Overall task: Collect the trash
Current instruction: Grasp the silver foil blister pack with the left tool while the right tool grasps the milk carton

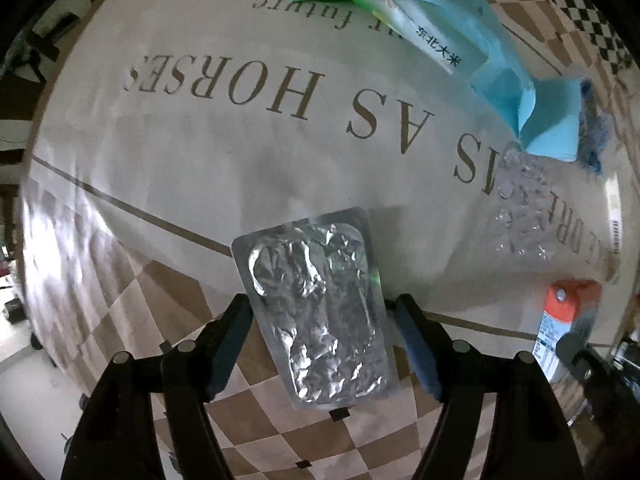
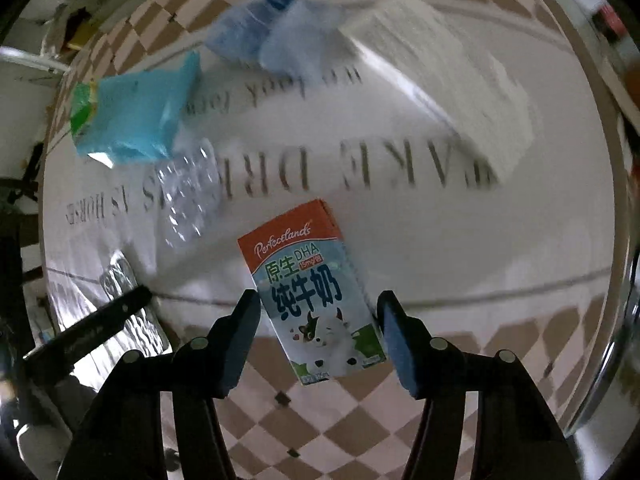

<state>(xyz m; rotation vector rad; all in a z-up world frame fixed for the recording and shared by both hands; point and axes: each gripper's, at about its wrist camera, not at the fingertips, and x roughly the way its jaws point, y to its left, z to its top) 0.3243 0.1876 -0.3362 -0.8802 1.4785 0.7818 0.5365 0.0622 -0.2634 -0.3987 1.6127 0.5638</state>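
Left gripper (image 1: 324,344) is hanging open around the foil pack (image 1: 320,312), pads apart from it; right gripper (image 2: 318,340) is straddling the milk carton (image 2: 316,296), open too.

Left gripper (image 1: 324,344) and right gripper (image 2: 318,338) — black arms, blue pads, silver rivets

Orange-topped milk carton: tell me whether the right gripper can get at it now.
Probably yes. The right gripper straddles the orange-topped milk carton with open jaws, and nothing lies between pads and carton.
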